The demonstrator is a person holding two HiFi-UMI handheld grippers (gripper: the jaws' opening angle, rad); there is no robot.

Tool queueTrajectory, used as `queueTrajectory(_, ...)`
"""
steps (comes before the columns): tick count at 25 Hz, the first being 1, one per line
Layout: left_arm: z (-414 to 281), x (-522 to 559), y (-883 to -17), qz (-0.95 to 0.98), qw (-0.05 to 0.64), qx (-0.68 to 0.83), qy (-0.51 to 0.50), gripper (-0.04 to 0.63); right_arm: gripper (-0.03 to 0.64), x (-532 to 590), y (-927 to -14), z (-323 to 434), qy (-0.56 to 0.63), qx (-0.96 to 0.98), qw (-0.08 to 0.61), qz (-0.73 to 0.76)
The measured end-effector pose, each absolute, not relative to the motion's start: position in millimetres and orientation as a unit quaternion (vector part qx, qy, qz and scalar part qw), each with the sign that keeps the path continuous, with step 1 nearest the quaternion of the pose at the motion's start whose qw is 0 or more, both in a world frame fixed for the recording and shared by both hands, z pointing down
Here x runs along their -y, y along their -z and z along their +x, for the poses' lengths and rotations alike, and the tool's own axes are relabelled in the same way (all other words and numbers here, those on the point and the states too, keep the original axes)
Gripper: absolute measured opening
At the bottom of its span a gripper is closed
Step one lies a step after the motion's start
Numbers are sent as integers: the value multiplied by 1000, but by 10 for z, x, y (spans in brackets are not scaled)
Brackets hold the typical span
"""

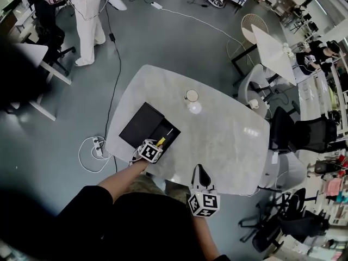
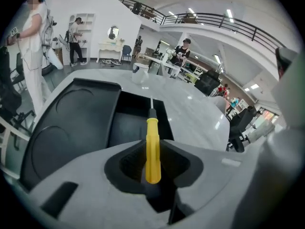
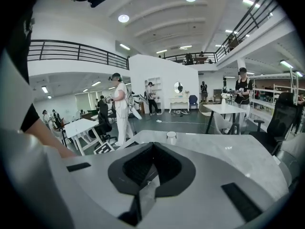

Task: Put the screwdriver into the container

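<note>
1. The room is a wide open hall with a grey floor. Office chairs (image 1: 283,129) stand at 3 o'clock of the table in the head view, and a person in white (image 1: 87,20) stands at 10 o'clock, well apart.
2. The pale stone table (image 1: 228,140) is mostly bare. A small white cup (image 1: 191,95) stands at 1 o'clock from the box.
3. The black container (image 1: 142,125) lies open near the table's near-left edge. What looks like its lid half is flat at 10 o'clock, and the deeper well is beside it at 3 o'clock.
4. The right gripper (image 1: 199,174) sits at 4 o'clock of the container, well apart from it. Its jaws are together with nothing between them.
5. The left gripper (image 1: 155,146) is at the container's 6 o'clock edge and is clearly the nearer one. Its jaws are partly closed and clamp the yellow handle of the screwdriver (image 2: 152,149).
6. In the left gripper view the screwdriver's long axis runs from 6 to 12 o'clock. Its thin shaft points over the open well, which lies straight ahead and below.
7. The coming move seems to be a short lowering, then a release.
</note>
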State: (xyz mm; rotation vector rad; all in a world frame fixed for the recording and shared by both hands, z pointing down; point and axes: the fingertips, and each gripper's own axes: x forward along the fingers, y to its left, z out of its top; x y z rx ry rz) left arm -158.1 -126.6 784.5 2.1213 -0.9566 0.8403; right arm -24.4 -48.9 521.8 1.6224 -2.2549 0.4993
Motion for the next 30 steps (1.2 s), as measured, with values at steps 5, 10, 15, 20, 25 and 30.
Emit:
queueTrajectory(5,-1515,1292,-8133,802,356,351,-327,94,11,453,-5256,-273,-168,773,165,589)
queueTrajectory(10,-1400,1248,-8309,784,395,334,-344,94,11,480,-5227,-172,-161,768,163,598)
queueTrajectory(15,-1259,1083,-8451,764,443,304,-357,94,11,557,-5134,-169,-156,766,152,606)
queueTrajectory(20,-1279,1184,-8635,756,417,326,-385,95,11,652,-5131,-12,-141,760,160,614)
queueTrajectory(25,-1350,1150,-8730,743,420,332,-402,95,11,771,-5173,41,-151,758,156,616)
queueTrajectory(30,-1292,1240,-8610,762,407,335,-376,138,11,843,-5206,121,-158,755,149,619)
